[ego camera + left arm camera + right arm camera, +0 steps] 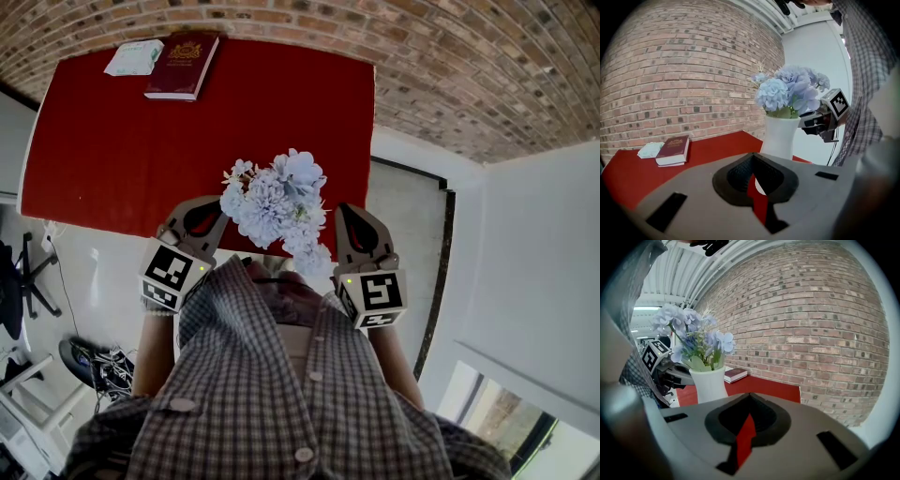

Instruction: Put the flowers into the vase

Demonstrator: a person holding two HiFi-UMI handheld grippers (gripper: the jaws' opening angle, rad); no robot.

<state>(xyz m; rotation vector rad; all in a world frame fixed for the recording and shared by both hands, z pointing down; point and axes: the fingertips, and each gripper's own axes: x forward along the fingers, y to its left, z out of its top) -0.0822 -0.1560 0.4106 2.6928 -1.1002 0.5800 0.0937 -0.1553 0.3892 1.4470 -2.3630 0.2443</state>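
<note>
1. The red table (pixel 112 141) carries everything.
2. The white vase (pixel 779 137) stands at the table's near edge, within easy reach. The blue flowers (pixel 277 202) sit upright in it, so the task looks done.
3. The left gripper (pixel 199 217) at the bouquet's 8 o'clock and the right gripper (pixel 354 220) at 4 o'clock flank it. Both have their jaws pressed together on nothing, probably held clear of the blooms.
4. A book (pixel 183 64) and a tissue packet (pixel 134 58) lie at 11 o'clock, out of the way.
</note>
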